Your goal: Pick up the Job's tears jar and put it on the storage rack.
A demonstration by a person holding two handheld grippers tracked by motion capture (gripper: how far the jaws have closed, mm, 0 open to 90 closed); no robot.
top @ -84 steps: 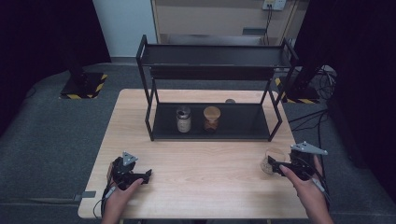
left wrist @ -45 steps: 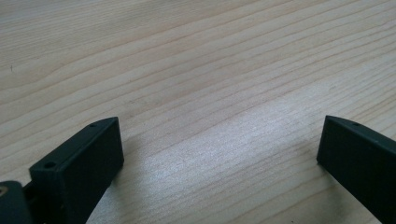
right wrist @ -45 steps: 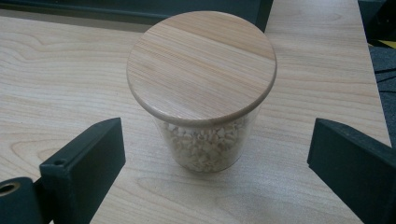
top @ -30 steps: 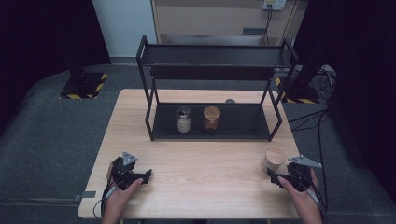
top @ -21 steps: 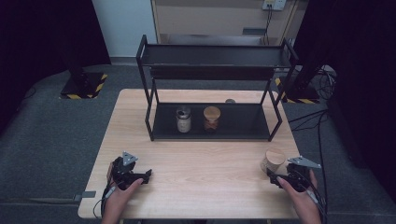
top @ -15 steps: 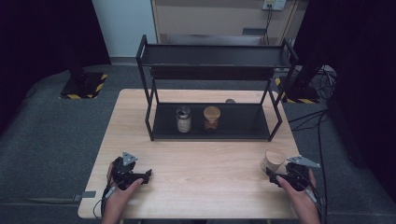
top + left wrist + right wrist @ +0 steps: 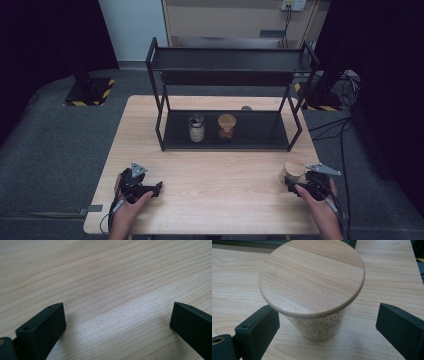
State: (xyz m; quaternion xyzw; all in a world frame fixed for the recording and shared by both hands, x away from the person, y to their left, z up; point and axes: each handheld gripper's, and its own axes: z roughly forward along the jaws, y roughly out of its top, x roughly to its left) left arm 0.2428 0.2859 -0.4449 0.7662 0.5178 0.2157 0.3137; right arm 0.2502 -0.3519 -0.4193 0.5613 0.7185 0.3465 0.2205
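A clear jar (image 7: 293, 169) with a round wooden lid (image 7: 312, 277) stands on the table near its right front corner, and pale grains show through the glass (image 7: 322, 327). My right gripper (image 7: 295, 184) sits just behind the jar with the jar between its jaws. The left jaw is close beside the glass and the right jaw stands well off it. The jaws have just been closing a little and the pads are not pressing on the jar. My left gripper (image 7: 152, 188) rests near the left front edge, open over bare wood (image 7: 117, 315).
A black two-tier rack (image 7: 227, 146) stands across the back of the table. On its lower shelf are a metal-lidded jar (image 7: 196, 128) and a wooden-lidded jar (image 7: 226, 127). A small round object (image 7: 246, 108) lies behind the rack. Cables lie on the floor at right.
Since the earliest frame the right hand has drawn back slightly toward the near edge, leaving the jar's lid uncovered. Over the last second almost nothing has moved. The left hand has stayed still.
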